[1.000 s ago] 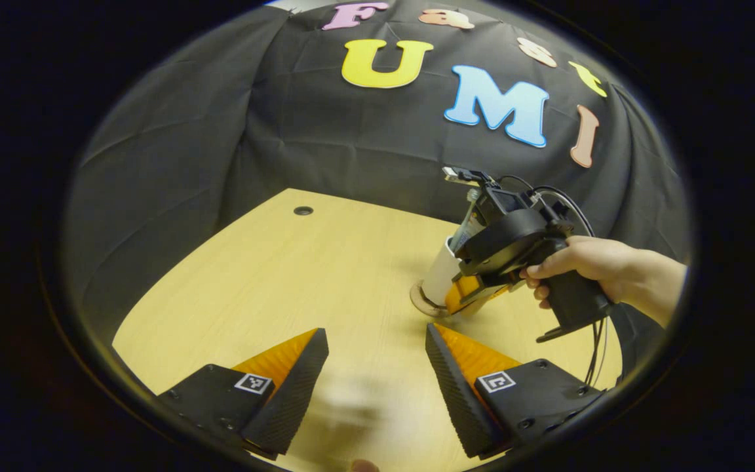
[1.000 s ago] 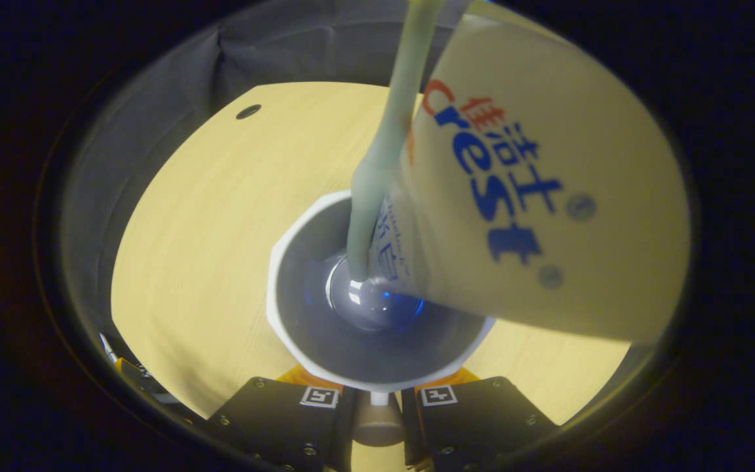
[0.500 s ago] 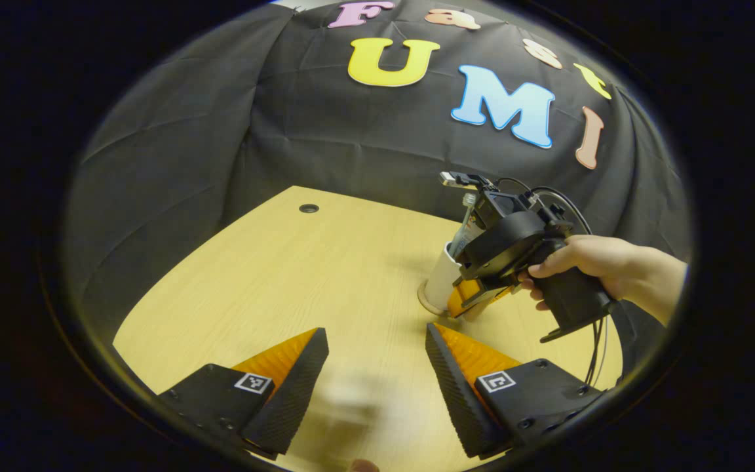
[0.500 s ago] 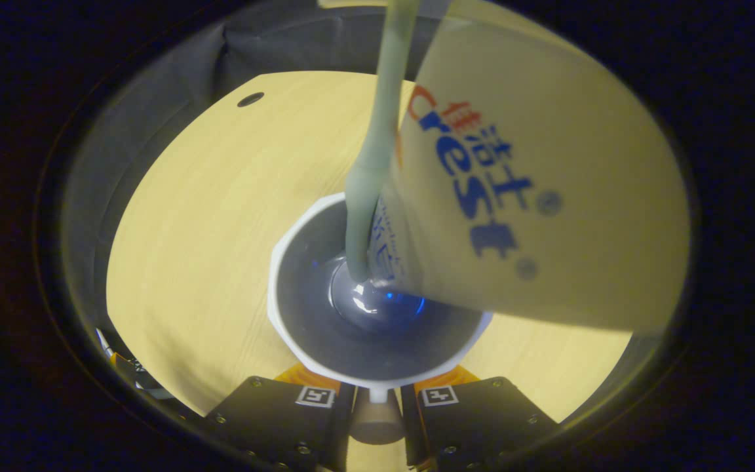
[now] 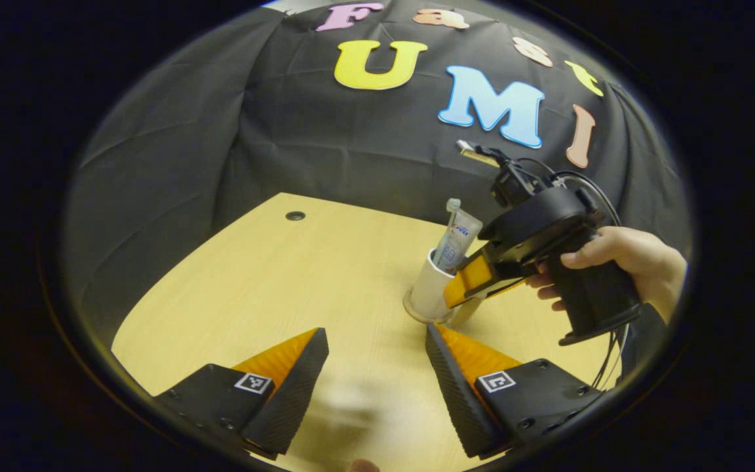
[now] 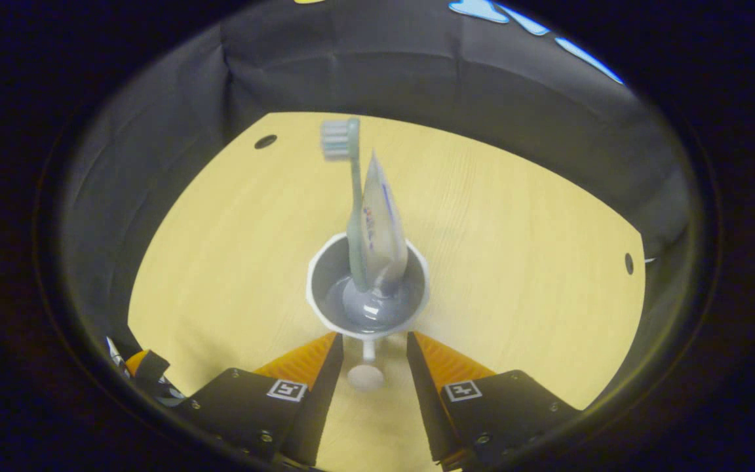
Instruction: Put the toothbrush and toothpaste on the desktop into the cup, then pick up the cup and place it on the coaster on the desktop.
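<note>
The white cup (image 5: pixel 426 293) stands upright on a round brown coaster (image 5: pixel 415 314) on the wooden desk. A toothbrush (image 6: pixel 353 196) and a toothpaste tube (image 6: pixel 383 231) stick up out of the cup (image 6: pixel 317 278). My right gripper (image 6: pixel 369 354) is open just behind the cup, and the cup's handle (image 6: pixel 365 376) lies in the gap, touching neither finger. In the left gripper view a hand holds that right gripper (image 5: pixel 459 295) beside the cup. My left gripper (image 5: pixel 377 373) hovers open and empty over the near desk.
The booth's black cloth wall rises behind the desk (image 5: pixel 272 282). Small cable holes sit in the desktop, one at the far left (image 6: pixel 265 141) and one at the right edge (image 6: pixel 628 263). My left gripper (image 6: pixel 141 370) shows low at the left in the right gripper view.
The right gripper has opened off the cup's handle and drawn back and up from the cup, which now stands alone on the coaster. The left gripper has barely moved.
</note>
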